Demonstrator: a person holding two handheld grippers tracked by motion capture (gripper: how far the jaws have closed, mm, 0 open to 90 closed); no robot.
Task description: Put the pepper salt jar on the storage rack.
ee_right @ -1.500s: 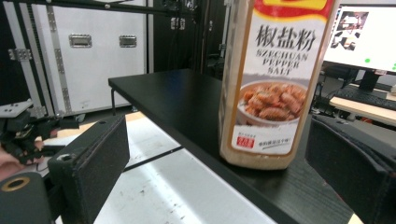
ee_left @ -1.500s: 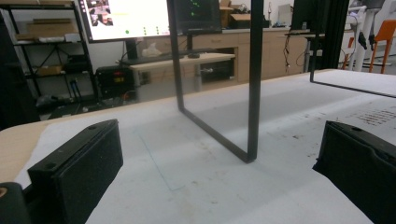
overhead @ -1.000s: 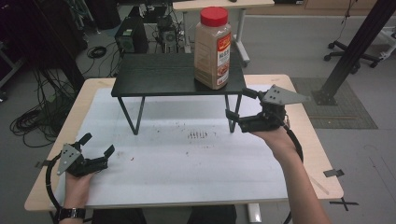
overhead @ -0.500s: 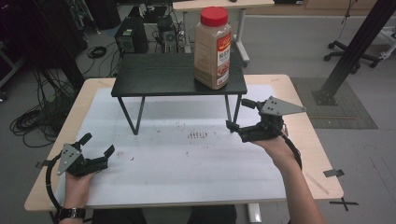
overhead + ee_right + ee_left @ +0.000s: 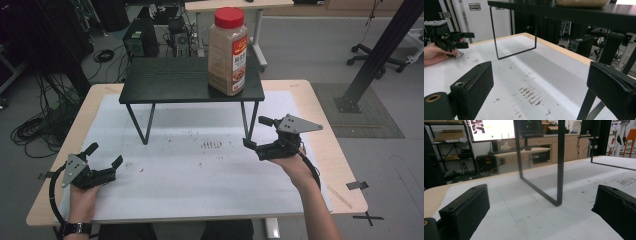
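A tall spice jar (image 5: 228, 51) with a red lid stands upright on the right end of a small black shelf (image 5: 170, 85). My right gripper (image 5: 257, 133) hangs open just in front of the shelf's right legs, nothing between its jaws. In the right gripper view its pads (image 5: 475, 87) frame the white mat, with the jar's base (image 5: 581, 2) above on the shelf top. My left gripper (image 5: 104, 156) rests open at the front left of the mat; in its own view the pads (image 5: 466, 207) stand wide apart, facing a shelf leg (image 5: 560, 162).
A white mat (image 5: 200, 165) with dark specks covers the wooden table (image 5: 330, 150). The shelf's thin metal legs (image 5: 145, 125) stand on the mat's far half. The person's left hand and its gripper (image 5: 449, 40) appear far off in the right gripper view.
My right gripper has come down from shelf-top height to beside the shelf's right legs, still open. The left gripper and the jar have stayed put.
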